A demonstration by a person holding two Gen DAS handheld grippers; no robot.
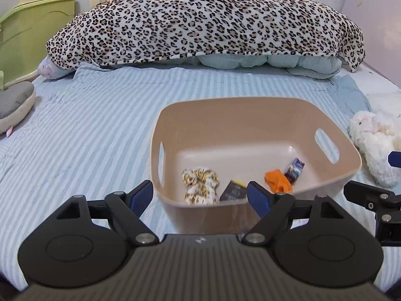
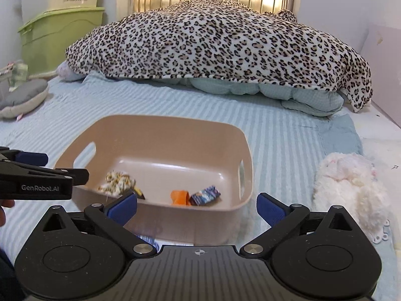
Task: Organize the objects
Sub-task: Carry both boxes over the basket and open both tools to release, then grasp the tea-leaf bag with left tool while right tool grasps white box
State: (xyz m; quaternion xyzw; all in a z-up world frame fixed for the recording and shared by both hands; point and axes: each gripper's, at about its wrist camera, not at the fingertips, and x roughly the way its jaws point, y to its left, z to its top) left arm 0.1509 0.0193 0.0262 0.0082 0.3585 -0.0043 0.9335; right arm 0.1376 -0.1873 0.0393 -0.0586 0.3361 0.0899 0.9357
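I have both tools hanging over the near edge of the bed [image 1: 87, 125], which wears a blue and white striped sheet. My left hand-held gripper [image 1: 200, 195] is released, its blue fingers spread wide and holding nothing, with the near wall of the beige basket [image 1: 250, 115] sitting between them. My right hand-held gripper [image 2: 196, 207] is likewise released and empty, its fingers apart on either side of the basket's near right corner. The basket [image 2: 163, 135] rests on the sheet with a handle slot in each side wall. Inside it, on the floor, I see a white and yellow patterned scrunchie [image 1: 200, 185] at the left, a small dark packet [image 1: 233, 190] just beside it against the near wall, an orange item [image 1: 278, 179] further right, and a dark blue wrapped sweet [image 1: 294, 169] touching the orange item. From the right wrist view the same four lie along the near side: scrunchie [image 2: 116, 180], dark packet [image 2: 139, 193], orange item [image 2: 179, 197], sweet [image 2: 205, 195]. A white fluffy plush toy [image 2: 348, 190] lies on the bed to the right of the basket, outside it. A leopard-print blanket [image 1: 205, 17] covers a heap of bedding at the far end, and a grey cushion [image 1: 15, 105] lies at the left edge
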